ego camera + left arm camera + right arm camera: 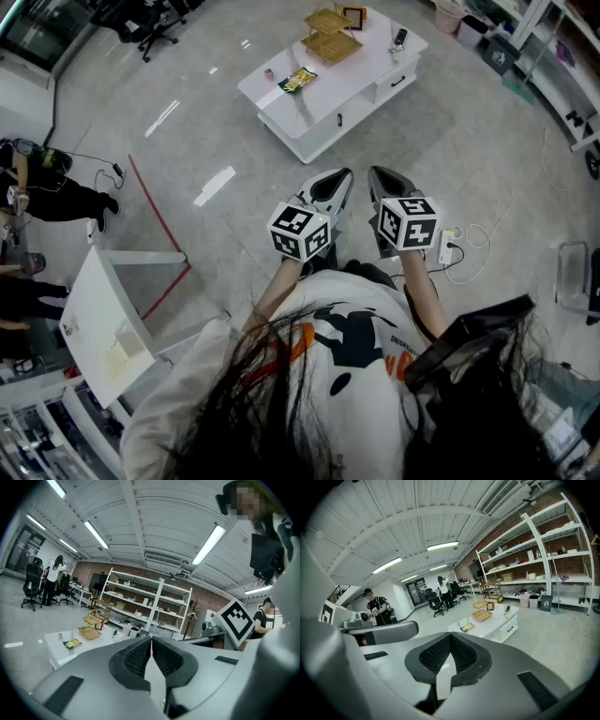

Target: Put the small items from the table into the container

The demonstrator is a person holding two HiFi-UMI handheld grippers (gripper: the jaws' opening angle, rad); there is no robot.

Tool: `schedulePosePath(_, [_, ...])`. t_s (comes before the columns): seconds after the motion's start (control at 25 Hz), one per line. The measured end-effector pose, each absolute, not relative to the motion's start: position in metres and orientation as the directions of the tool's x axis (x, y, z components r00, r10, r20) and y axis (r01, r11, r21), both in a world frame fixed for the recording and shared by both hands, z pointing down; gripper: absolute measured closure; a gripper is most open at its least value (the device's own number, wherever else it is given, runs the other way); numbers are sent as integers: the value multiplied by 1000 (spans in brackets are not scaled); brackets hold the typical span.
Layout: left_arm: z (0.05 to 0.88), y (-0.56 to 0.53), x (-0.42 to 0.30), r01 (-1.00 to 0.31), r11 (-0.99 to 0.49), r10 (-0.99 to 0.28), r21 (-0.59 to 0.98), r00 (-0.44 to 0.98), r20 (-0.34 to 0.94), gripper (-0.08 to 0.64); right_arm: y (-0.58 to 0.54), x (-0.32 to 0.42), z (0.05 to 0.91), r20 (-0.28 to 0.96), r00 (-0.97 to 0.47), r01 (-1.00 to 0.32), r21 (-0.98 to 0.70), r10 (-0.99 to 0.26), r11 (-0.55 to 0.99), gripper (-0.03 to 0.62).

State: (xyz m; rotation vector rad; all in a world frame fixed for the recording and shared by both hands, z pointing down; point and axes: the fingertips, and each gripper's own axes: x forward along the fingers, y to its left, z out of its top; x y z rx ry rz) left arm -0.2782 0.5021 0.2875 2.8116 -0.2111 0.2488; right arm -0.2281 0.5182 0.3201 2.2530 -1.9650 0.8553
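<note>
A low white table (319, 108) stands on the floor well ahead of me. On it are a two-tier wooden basket (330, 36), a green and yellow snack packet (298, 80), a small pink item (269, 74) and a black handset (400, 37). My left gripper (341, 180) and right gripper (379, 178) are held side by side in front of my chest, far short of the table, both shut and empty. The left gripper view shows shut jaws, with the basket (91, 626) and packet (71, 643) beyond. The right gripper view shows the same table (497, 626) past shut jaws.
A red tape line (155, 211) crosses the grey floor at left, beside a white desk (98, 323). A power strip with a white cable (452, 248) lies on the floor at right. Shelving (534, 569), bins (497, 47) and office chairs (150, 23) ring the room; people stand at left.
</note>
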Motion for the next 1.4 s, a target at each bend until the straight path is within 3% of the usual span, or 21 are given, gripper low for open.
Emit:
schedulePosePath(0.64, [301, 449, -271, -175, -932, -109, 316, 970, 217, 549, 472, -219, 325, 420, 68, -934, -292, -905, -206, 578])
schedulePosePath(1.4, [311, 256, -268, -158, -930, -77, 332, 966, 246, 549, 299, -205, 339, 446, 114, -898, -336, -887, -285, 578])
